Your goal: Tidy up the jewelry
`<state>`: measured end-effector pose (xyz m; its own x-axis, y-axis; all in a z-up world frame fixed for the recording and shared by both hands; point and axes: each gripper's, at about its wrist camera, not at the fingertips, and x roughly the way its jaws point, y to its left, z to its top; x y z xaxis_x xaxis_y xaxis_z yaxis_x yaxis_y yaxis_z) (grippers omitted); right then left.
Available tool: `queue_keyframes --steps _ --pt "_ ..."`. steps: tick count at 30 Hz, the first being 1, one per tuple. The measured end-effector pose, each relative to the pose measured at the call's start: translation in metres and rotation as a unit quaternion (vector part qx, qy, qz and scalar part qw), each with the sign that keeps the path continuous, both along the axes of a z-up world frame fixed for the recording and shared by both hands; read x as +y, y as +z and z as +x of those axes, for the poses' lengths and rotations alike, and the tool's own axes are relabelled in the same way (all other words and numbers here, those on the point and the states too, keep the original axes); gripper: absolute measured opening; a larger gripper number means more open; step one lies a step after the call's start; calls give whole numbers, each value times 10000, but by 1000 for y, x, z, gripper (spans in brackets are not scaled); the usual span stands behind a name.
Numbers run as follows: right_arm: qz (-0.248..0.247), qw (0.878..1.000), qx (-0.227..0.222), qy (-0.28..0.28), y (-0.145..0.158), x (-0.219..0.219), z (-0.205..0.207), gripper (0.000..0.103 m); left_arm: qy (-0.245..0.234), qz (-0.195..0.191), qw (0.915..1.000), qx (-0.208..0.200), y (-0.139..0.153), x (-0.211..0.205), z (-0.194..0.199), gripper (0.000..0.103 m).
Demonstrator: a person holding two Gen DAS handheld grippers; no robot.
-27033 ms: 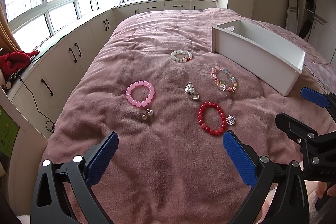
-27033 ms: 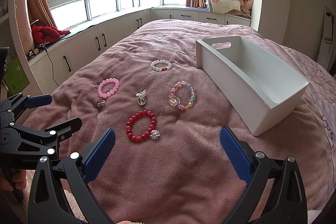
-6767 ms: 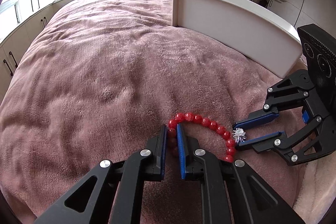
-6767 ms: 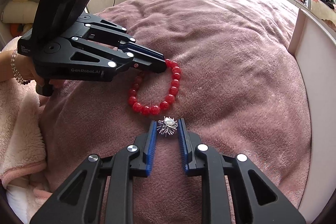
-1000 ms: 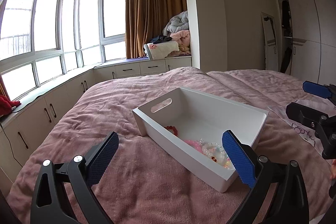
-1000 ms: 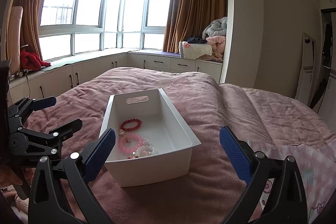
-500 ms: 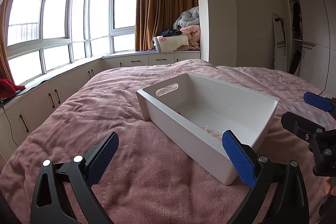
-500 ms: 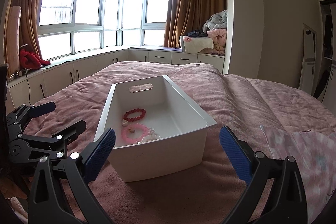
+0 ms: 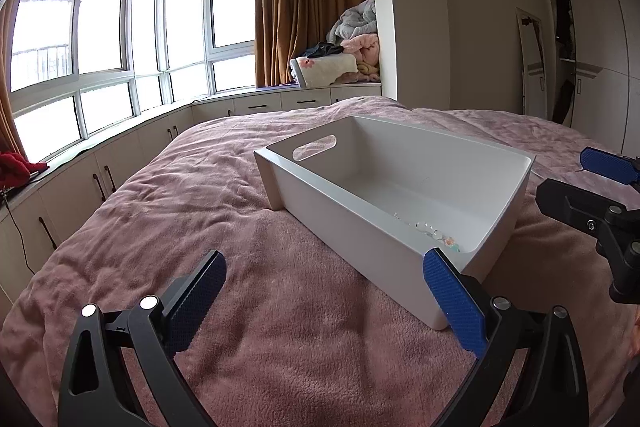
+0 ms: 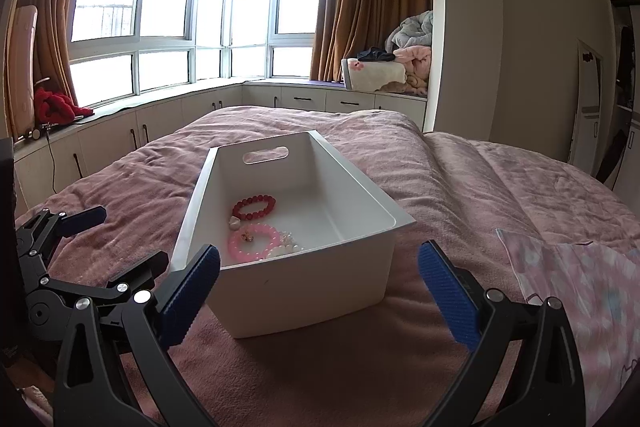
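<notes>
A white bin (image 10: 352, 195) (image 9: 332, 195) sits on the pink bedspread. In the right wrist view it holds a red bead bracelet (image 10: 254, 207), a pink bead bracelet (image 10: 253, 241), a white bead bracelet (image 10: 285, 249) and a small pale charm (image 10: 235, 222). In the left wrist view only a few clear and coloured beads (image 9: 434, 233) show over the near wall. My left gripper (image 9: 326, 301) is open and empty, low in front of the bin. My right gripper (image 10: 320, 285) is open and empty before the bin's near end. Each gripper shows in the other's view, at the edge.
The pink bedspread (image 9: 192, 211) spreads around the bin. White cabinets (image 10: 160, 131) run under the windows on the left. A pile of bedding (image 10: 400, 67) lies on the window seat by the brown curtain. A patterned pink cloth (image 10: 576, 279) lies at right.
Both grippers have dropped lower and drawn back, so the bin looks higher and less of its inside shows. Both stay open and empty.
</notes>
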<state>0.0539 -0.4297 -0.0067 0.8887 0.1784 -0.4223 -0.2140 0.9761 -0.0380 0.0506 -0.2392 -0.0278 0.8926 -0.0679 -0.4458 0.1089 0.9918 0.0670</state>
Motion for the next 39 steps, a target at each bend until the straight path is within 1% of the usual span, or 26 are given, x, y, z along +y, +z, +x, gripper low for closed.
queue_keyframes --steps 16,22,39 --pt "56 10000 52 7 -1 -2 1 98 68 -66 10000 -7 3 1 0 100" --pt "132 9999 70 14 -2 -4 2 98 166 -168 9997 8 6 1 1 100" --pt "149 9998 92 33 -2 -4 3 98 274 -135 9995 -34 10 1 2 100"
